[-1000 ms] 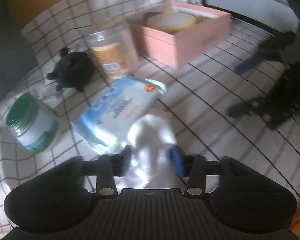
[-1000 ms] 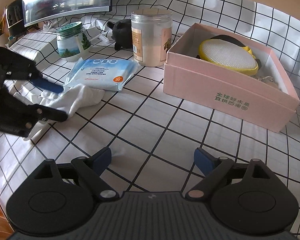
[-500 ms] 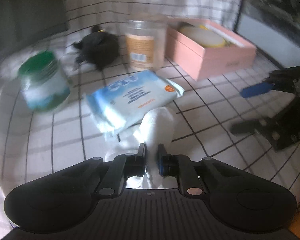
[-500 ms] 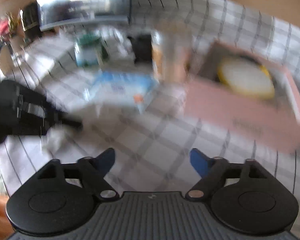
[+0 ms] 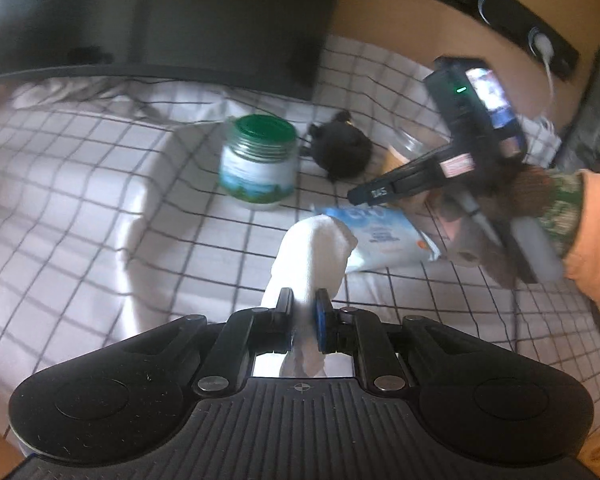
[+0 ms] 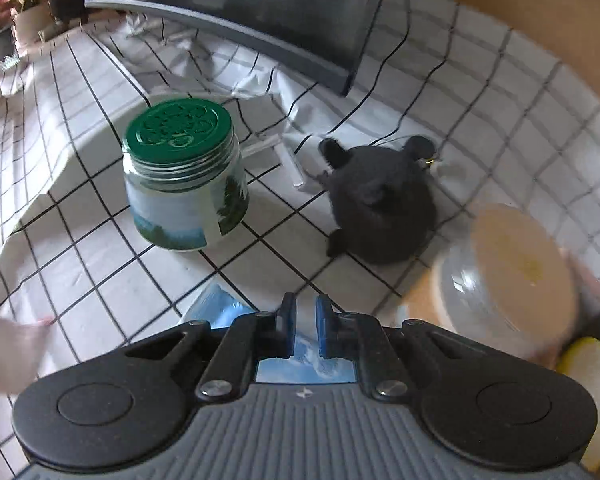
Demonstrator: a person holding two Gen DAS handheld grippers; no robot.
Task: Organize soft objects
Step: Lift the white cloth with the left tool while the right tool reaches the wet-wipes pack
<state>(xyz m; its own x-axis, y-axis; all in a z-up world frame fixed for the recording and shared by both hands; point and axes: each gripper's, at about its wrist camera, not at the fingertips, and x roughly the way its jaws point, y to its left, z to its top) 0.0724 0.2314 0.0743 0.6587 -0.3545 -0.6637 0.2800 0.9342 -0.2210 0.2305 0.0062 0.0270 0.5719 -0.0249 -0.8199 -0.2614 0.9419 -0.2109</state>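
Left gripper (image 5: 303, 312) is clenched on the white sock (image 5: 312, 248). Right gripper (image 6: 303, 322), nearly closed, grasps nothing visible. Black plush (image 6: 380, 208) beside the green-lidded jar (image 6: 184, 184) remains unsorted.

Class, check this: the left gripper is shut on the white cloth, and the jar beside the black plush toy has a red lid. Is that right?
Not quite. The left gripper is shut on the white cloth, but the jar beside the black plush toy has a green lid, as the right wrist view shows.
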